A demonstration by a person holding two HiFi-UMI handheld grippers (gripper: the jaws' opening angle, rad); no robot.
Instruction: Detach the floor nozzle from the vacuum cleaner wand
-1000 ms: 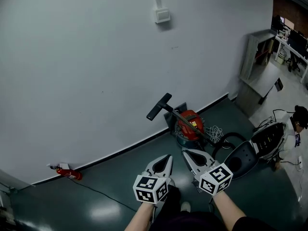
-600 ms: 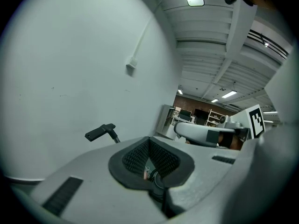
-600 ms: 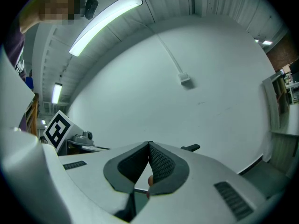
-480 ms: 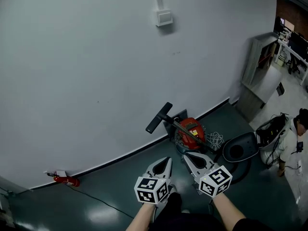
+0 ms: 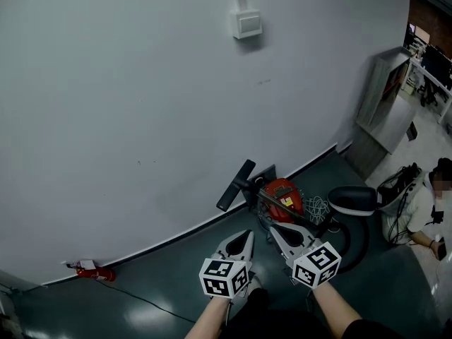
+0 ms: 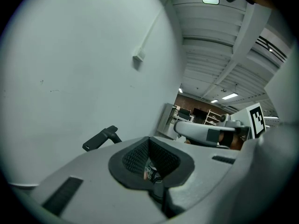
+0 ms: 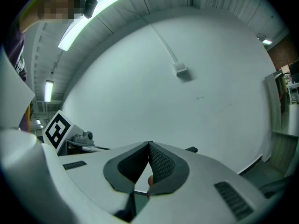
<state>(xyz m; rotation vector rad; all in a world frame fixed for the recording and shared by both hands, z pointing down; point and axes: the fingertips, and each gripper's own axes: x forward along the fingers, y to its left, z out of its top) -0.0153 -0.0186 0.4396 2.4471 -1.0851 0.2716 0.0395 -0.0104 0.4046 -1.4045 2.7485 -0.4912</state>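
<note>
The floor [image 5: 169, 267] is dark green and glossy, mirroring the lights. The wall [image 5: 141, 83] is pale, smooth and matt. The vacuum [image 5: 282, 193] has a shiny red plastic shell, and its nozzle [image 5: 236, 186] is matt black plastic. The fingers [image 6: 84, 176] are matt grey plastic, with rough, dimpled black pads [image 6: 135, 155].

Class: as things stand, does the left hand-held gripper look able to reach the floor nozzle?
Likely yes: nothing stands between the left hand-held gripper and the floor nozzle, though the jaws are shut.
</note>
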